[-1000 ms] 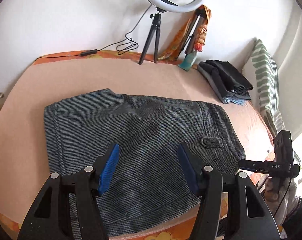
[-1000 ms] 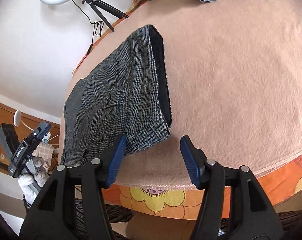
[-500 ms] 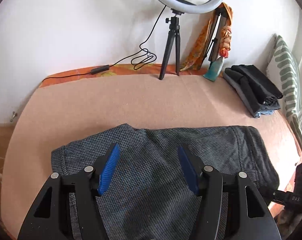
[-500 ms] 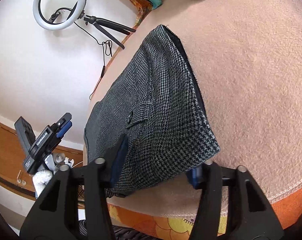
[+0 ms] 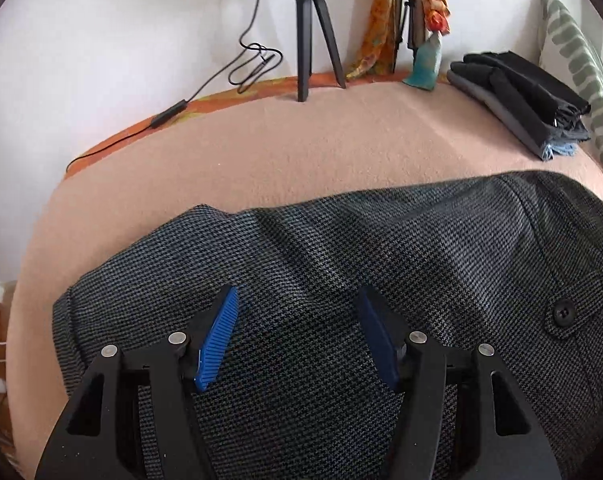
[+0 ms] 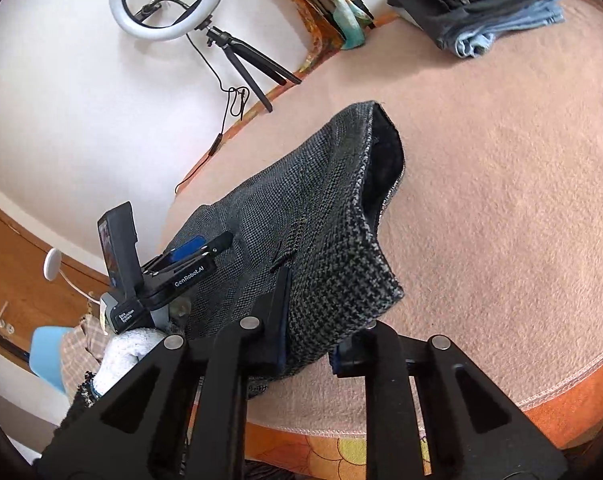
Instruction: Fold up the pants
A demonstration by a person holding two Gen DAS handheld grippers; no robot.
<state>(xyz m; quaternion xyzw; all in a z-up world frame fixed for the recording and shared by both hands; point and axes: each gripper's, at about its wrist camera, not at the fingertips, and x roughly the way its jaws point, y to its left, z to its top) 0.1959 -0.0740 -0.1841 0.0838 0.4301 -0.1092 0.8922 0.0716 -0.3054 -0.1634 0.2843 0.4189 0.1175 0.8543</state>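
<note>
The grey houndstooth pants lie folded on the pink blanket near its front edge. My left gripper hovers open over the left part of the pants, fingers apart, nothing between them. My right gripper has its jaws around the near waistband corner of the pants, and the fabric lifts there, its dark lining showing. The cloth hides the right pads, so their grip is unclear. The left gripper also shows in the right wrist view, over the far end of the pants.
A stack of folded dark clothes and jeans lies at the back right. A ring light tripod and cable stand at the back wall. A striped pillow is at the right. The pink blanket stretches behind the pants.
The right gripper has moved onto the pants' near corner and raised it. The left gripper has dropped lower and closer over the pants, still open.
</note>
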